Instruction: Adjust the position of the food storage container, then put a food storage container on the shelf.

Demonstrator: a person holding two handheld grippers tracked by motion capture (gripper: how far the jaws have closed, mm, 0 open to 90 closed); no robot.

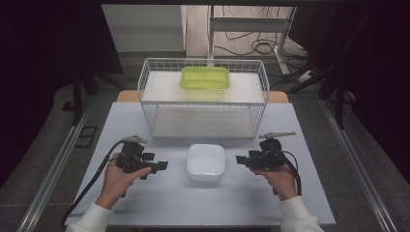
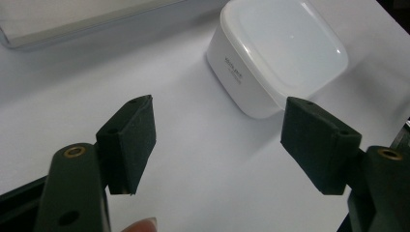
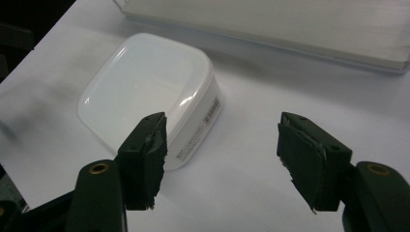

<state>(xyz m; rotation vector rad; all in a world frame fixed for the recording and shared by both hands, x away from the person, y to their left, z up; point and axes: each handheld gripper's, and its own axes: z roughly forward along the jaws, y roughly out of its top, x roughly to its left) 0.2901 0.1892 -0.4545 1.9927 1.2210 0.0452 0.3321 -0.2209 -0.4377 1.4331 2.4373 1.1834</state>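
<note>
Tabletop (image 1: pixel 145 203): one, white, carrying everything within reach.
Rack (image 1: pixel 203 99): one wire basket-shelf at the far edge, likely the storage spot.
Green box (image 1: pixel 205 78): one, lidded, on the rack's top.
White box (image 1: pixel 206 162): one, lidded, mid-tabletop between both tongs, placed for a two-sided approach.
Left tongs (image 1: pixel 162 165): wide open, empty, aimed at the white box.
Right tongs (image 1: pixel 240 159): wide open, empty, likewise.

Left gripper (image 2: pixel 217 145) hangs over the white table (image 2: pixel 203 183), jaws spread wide with nothing between them. Beyond them, toward the right jaw, sits a white lidded container (image 2: pixel 278 53), small print on its near side. A fingertip (image 2: pixel 142 225) shows at the bottom edge.
</note>
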